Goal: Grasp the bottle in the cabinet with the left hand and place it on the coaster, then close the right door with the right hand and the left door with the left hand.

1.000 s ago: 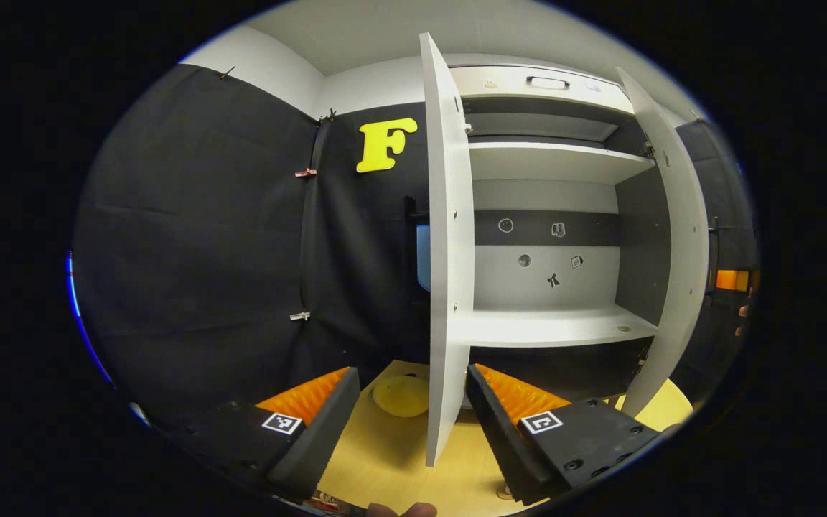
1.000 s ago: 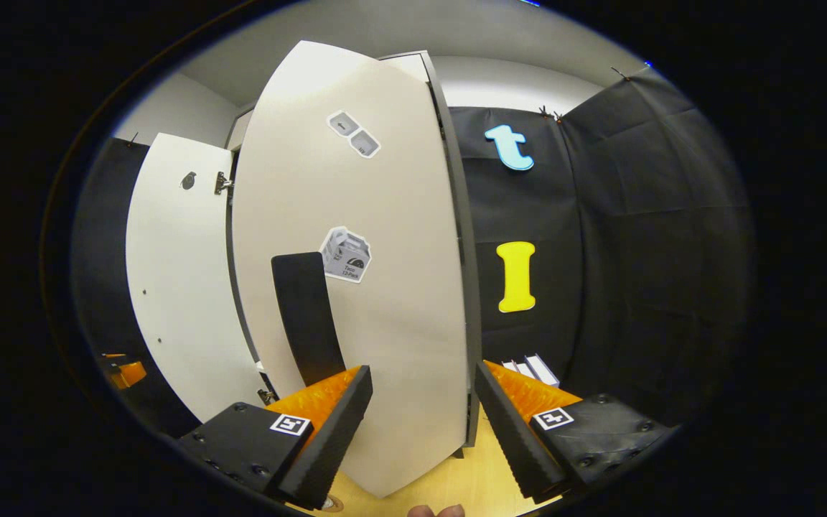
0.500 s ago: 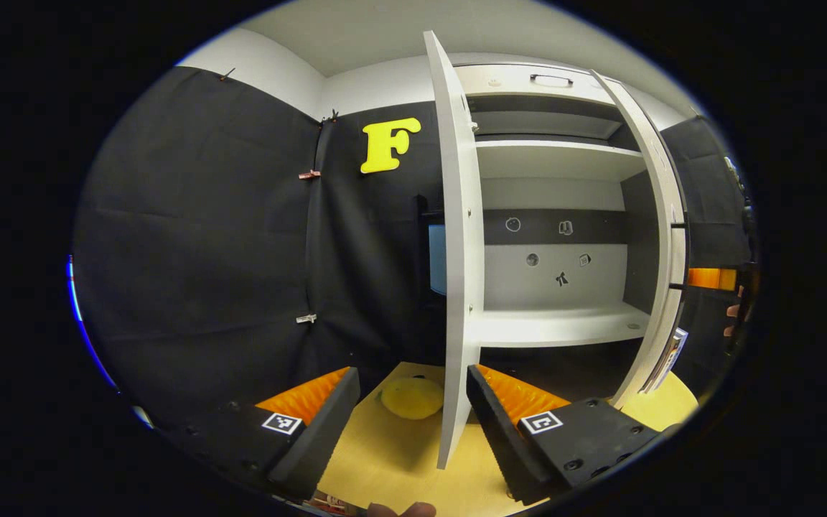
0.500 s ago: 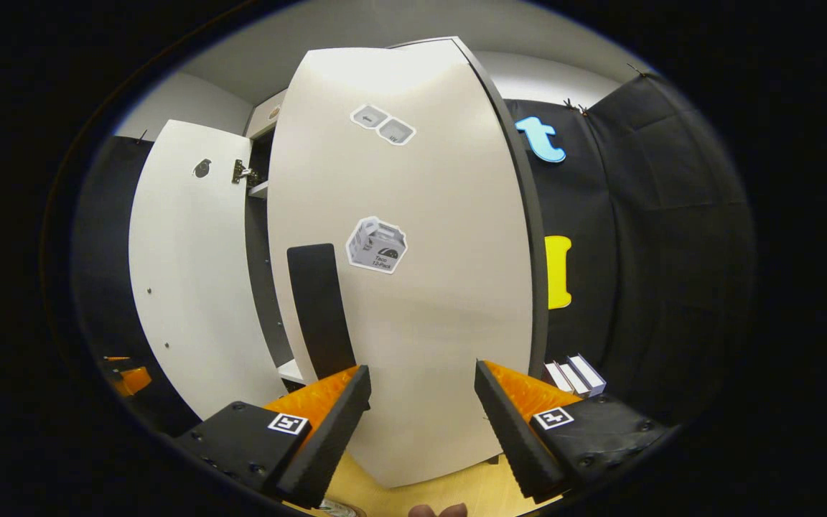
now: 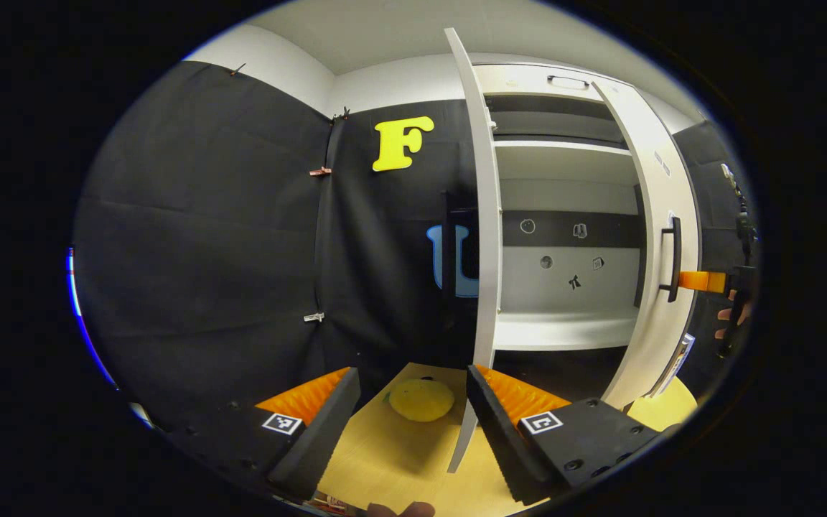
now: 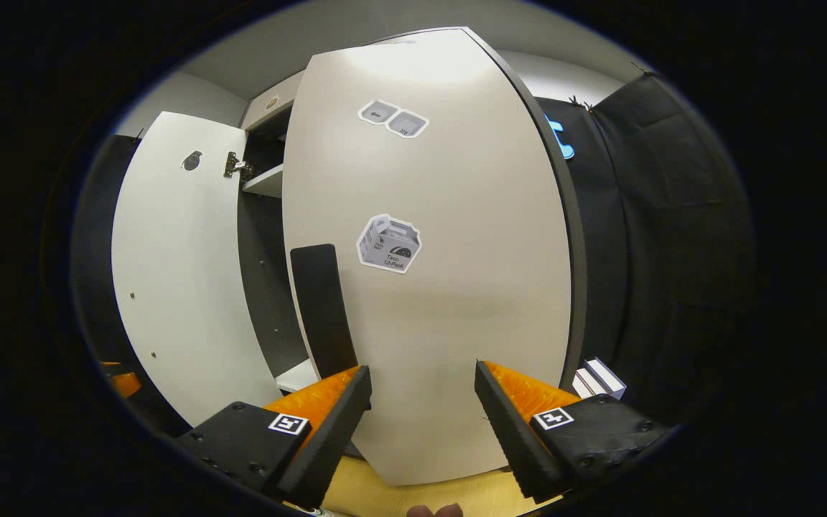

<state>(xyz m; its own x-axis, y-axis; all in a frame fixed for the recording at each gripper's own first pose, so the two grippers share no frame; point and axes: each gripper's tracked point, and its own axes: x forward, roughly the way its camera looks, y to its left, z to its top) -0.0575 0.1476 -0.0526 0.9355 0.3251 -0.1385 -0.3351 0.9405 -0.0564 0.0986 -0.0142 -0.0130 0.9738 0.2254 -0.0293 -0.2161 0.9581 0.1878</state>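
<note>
Right tongs [image 6: 417,424], spread and empty, face the right door [image 6: 442,287], swung partly shut. Left tongs [image 5: 410,424], also spread, wait by the open left door [image 5: 484,215]. I cannot find the bottle. Next: push the right door fully home.

A: What's right in front of the right gripper [image 6: 421,424]?
B: The right door [image 6: 456,301], its black handle [image 6: 321,309] just above one finger; jaws spread, nothing between them
</note>
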